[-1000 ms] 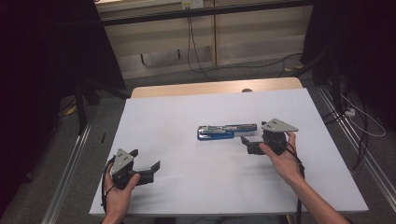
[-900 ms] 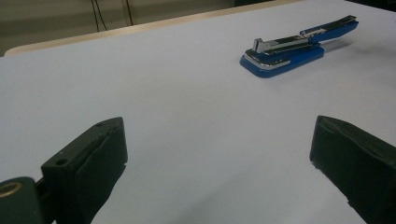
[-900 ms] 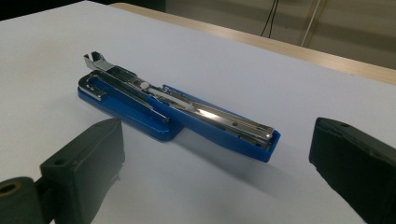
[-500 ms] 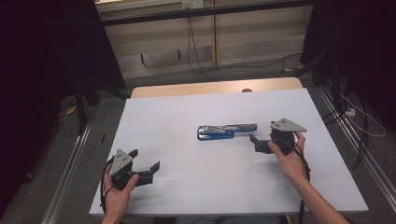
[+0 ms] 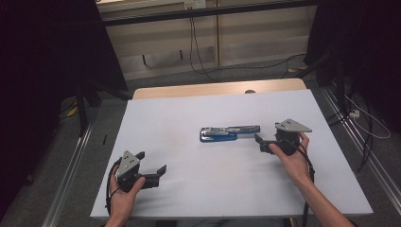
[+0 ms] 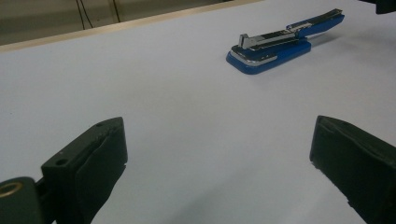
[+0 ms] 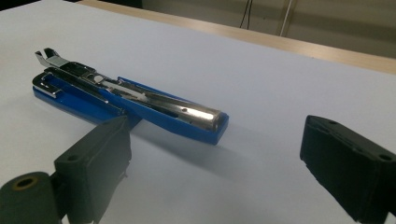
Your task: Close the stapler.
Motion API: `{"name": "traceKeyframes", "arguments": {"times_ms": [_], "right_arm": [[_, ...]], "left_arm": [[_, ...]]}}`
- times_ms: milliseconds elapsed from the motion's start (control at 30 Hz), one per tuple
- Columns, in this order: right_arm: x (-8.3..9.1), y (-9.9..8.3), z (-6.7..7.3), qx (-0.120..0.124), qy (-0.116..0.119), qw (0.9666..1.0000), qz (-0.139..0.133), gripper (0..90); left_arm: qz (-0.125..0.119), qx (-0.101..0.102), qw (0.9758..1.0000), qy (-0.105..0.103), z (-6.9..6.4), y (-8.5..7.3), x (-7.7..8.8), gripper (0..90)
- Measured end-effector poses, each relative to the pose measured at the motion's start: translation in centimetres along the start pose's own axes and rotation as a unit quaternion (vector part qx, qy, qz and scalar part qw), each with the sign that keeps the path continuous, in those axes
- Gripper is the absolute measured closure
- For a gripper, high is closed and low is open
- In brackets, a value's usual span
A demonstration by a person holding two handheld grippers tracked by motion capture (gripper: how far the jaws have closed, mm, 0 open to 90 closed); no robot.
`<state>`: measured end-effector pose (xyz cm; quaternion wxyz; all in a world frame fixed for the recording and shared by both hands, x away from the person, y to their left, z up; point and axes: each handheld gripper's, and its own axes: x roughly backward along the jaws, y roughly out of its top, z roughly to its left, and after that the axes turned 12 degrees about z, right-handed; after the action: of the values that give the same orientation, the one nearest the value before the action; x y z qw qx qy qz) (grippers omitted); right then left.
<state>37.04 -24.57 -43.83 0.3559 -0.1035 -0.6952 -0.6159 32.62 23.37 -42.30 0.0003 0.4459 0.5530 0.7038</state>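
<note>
A blue stapler (image 5: 230,133) lies flat near the centre of the white counter (image 5: 189,113), its long axis running from 9 o'clock to 3 o'clock in the high view. It is swung open: in the right gripper view the blue base (image 7: 74,100) rests on the counter and the chrome magazine (image 7: 135,93) and blue top cover (image 7: 187,122) extend from it toward the near end. The right gripper (image 5: 263,144) is at 3 o'clock of the stapler, just beside its end and not touching it. Its jaws have just been closing slightly, yet they stand wide apart with nothing between them; the stapler lies ahead of them. The left gripper (image 5: 158,171) is at 7 o'clock of the stapler, well apart from it, near the front edge of the counter. Its jaws are spread wide and hold nothing; in the left gripper view bare counter surface shows between them.
</note>
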Motion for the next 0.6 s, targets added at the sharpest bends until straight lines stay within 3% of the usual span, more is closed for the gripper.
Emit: {"name": "traceKeyframes", "arguments": {"times_ms": [233,600], "right_arm": [[-0.1,-0.4,-0.4,0.02,0.007,0.9995,0.022,17.1],[-0.3,-0.8,-1.3,0.003,0.02,0.9996,0.018,52.5]], "left_arm": [[0.002,-0.002,1.0,-0.001,-0.1,0.1,-0.2,4.2],[0.004,-0.008,1.0,-0.003,-0.4,0.5,-0.8,4.2]]}}
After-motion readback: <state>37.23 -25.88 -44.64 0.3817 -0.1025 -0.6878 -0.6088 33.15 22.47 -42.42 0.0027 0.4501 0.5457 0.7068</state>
